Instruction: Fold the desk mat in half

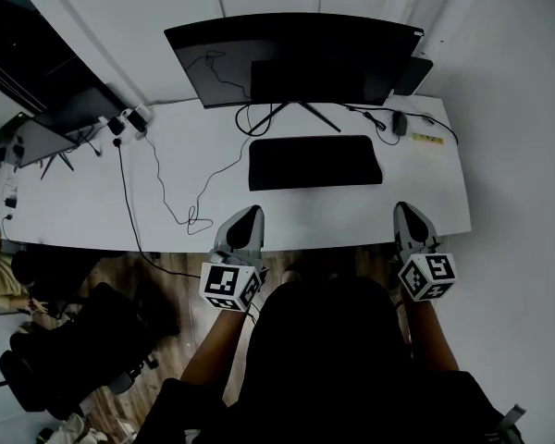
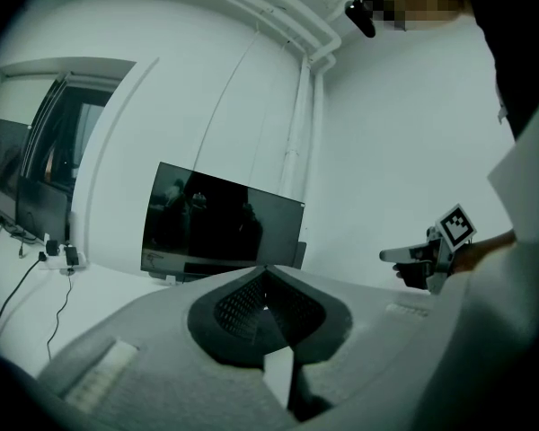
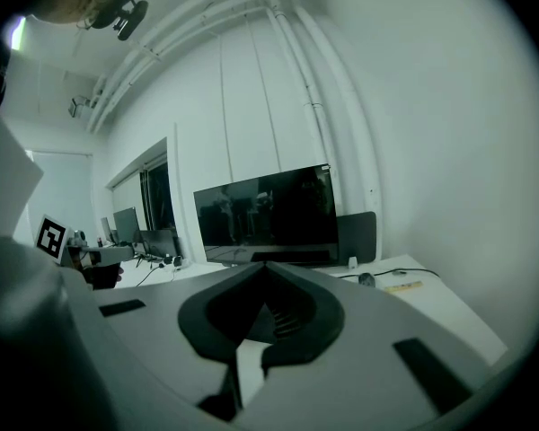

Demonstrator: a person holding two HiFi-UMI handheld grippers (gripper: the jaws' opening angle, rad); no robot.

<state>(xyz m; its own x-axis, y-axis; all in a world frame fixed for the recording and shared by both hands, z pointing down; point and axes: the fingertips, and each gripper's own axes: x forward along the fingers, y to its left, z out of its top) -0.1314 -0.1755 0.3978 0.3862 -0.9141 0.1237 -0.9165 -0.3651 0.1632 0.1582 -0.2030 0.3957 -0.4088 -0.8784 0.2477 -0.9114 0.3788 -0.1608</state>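
The black desk mat lies flat on the white desk, in front of the monitor's stand. My left gripper hovers at the desk's near edge, below and left of the mat, jaws shut with nothing between them. My right gripper sits at the near edge to the mat's lower right, also shut and empty. Neither touches the mat. In the left gripper view my closed jaws fill the bottom and the right gripper shows at right. The right gripper view shows its closed jaws; the mat is hidden there.
A wide black monitor stands behind the mat. Loose cables run over the desk's left half. A mouse and a yellow strip lie at the back right. More monitors stand far left; a dark chair is on the floor.
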